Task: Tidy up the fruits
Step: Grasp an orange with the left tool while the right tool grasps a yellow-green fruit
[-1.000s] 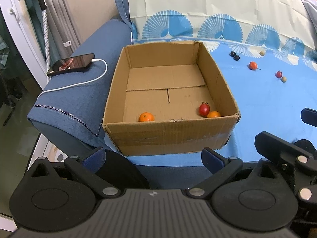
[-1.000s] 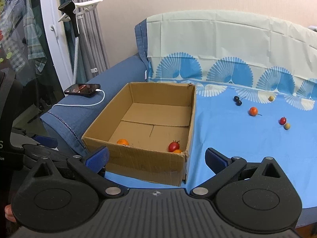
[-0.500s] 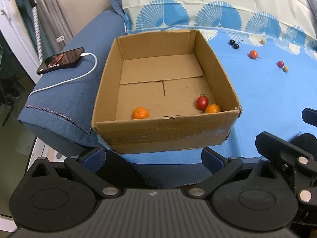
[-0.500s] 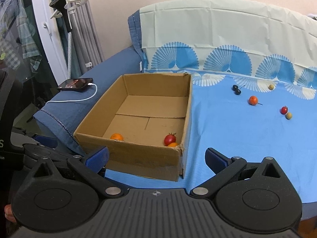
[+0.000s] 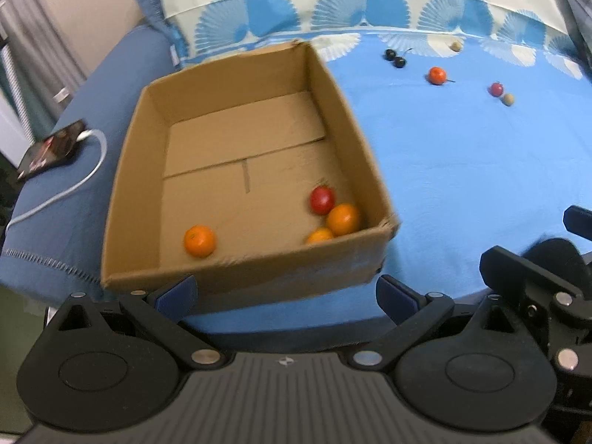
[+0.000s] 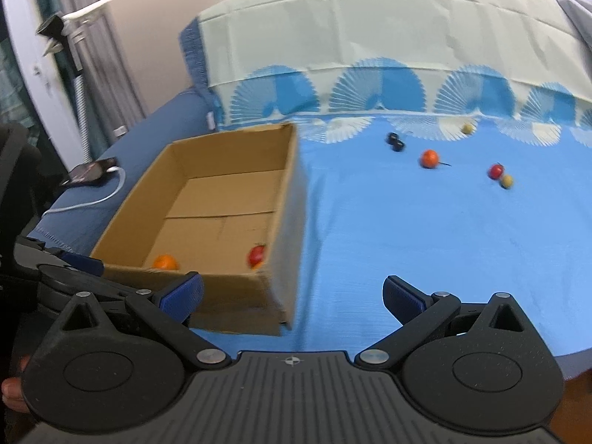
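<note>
Open cardboard box (image 5: 236,170) at frame centre in the left wrist view, left of centre in the right wrist view, resting on a bright blue cloth (image 5: 462,170) over what looks like a sofa seat. Inside, near the front wall: one orange fruit (image 5: 199,240) alone at lower left, and a cluster at the lower right corner, a red fruit (image 5: 322,199) touching a larger orange fruit (image 5: 343,219), with a smaller orange one (image 5: 319,236) just beside, partly hidden by the box wall. Rest of the box floor bare.

Out on the cloth, upper right of both frames, well apart from the box: two dark berries (image 5: 394,57) touching, an orange fruit with a stem (image 5: 436,75), a red fruit (image 5: 495,89) just beside a small tan one (image 5: 508,99), and another tan one (image 5: 456,45) further back at the fan-pattern border.

Left gripper (image 5: 286,290) at bottom of its frame, blue-tipped fingers (image 5: 177,290) spread wide, holding nothing, just short of the box's front wall. Right gripper (image 6: 292,294) likewise spread wide and empty; left tip in front of the box's near corner, contact not clear, right tip over bare cloth.

Wide bare blue cloth between box and scattered fruit. At far left, a phone (image 5: 51,148) with a white cable (image 5: 77,185) on the darker blue armrest, close to the box's left wall.
</note>
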The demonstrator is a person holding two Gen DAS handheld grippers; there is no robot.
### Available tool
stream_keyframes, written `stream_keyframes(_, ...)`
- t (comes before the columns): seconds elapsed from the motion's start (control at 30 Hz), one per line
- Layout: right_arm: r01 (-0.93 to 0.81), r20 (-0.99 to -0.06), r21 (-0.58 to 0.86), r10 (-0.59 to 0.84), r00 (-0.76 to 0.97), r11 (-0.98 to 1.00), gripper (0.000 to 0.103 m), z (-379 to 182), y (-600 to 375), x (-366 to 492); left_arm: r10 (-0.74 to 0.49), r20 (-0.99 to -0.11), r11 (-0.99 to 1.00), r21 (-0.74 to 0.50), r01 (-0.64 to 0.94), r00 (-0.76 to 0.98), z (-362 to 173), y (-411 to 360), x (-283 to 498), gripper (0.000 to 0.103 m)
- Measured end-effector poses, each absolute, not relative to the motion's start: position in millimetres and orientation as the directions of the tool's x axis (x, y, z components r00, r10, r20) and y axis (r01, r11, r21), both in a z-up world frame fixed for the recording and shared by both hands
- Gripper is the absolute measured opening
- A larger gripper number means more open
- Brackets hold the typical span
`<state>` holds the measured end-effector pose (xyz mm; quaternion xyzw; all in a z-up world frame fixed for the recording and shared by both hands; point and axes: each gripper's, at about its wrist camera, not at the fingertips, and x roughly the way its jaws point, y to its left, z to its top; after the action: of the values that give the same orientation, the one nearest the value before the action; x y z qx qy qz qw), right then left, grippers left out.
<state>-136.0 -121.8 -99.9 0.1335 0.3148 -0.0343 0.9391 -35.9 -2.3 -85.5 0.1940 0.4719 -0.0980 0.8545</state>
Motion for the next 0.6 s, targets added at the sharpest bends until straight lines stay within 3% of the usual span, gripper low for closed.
stream_keyframes(0.37,0.391,-0.579,0.203,-0.212,0.788,0.898,0.102,-123.4,-248.8,-117.3,-0.062,-0.822,0.865,0.240,0.442,0.567,-91.5,-123.0,26.8,0.103)
stream_keyframes(0.6,0.510,-0.522,0.174,-0.360,0.773,0.843,0.102,-153.4,-345.2,-77.9,-0.110,-0.781,0.835,0.263,0.483,0.615,-134.2,-222.1,93.9,0.103)
